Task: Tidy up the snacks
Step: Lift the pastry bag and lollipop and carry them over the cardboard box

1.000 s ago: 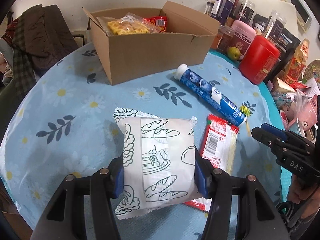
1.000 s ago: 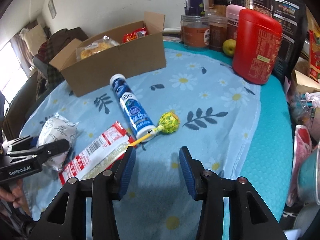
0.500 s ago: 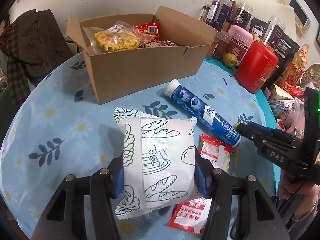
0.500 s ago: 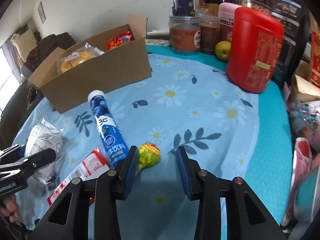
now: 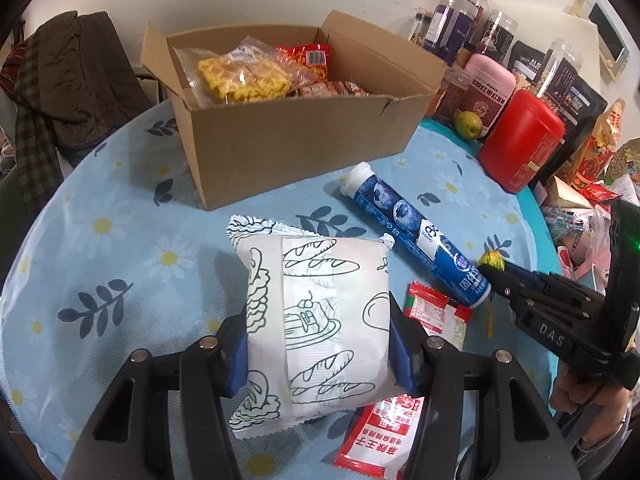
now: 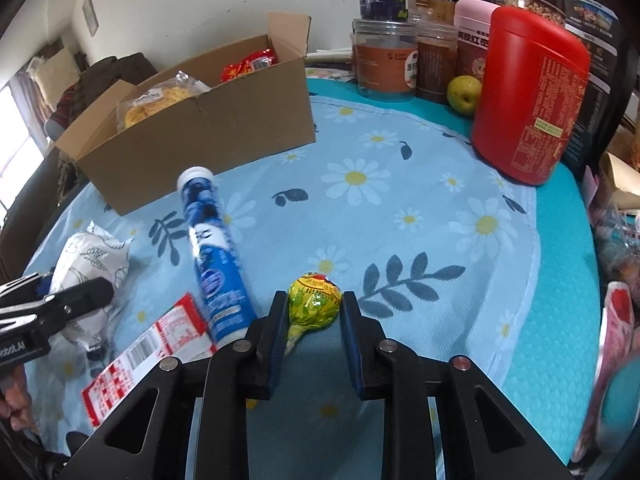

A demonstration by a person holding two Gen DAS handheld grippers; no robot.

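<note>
My left gripper [image 5: 320, 348] is shut on a white bread packet [image 5: 316, 312] with line drawings, held just above the floral cloth. My right gripper [image 6: 314, 314] has its jaws closing on a yellow-green lollipop [image 6: 315, 298] that lies on the cloth; both pads touch its wrapped head. From the left wrist view the right gripper [image 5: 496, 274] sits at the lollipop [image 5: 491, 258]. A blue tube [image 6: 212, 256] and a red sachet [image 6: 152, 344] lie between the grippers. An open cardboard box [image 5: 304, 144] holding snack bags stands behind them.
A red canister [image 6: 528, 96], a green pear [image 6: 464, 94] and several jars [image 6: 384, 68] crowd the far right of the round table [image 6: 560, 280]. Dark clothes [image 5: 72, 80] hang on a chair beyond the left edge. More packets [image 5: 592, 208] pile at the right rim.
The right gripper moved forward to the lollipop and narrowed its jaws onto it. The left gripper kept its hold on the bread packet, shifting slightly so the box interior shows more.
</note>
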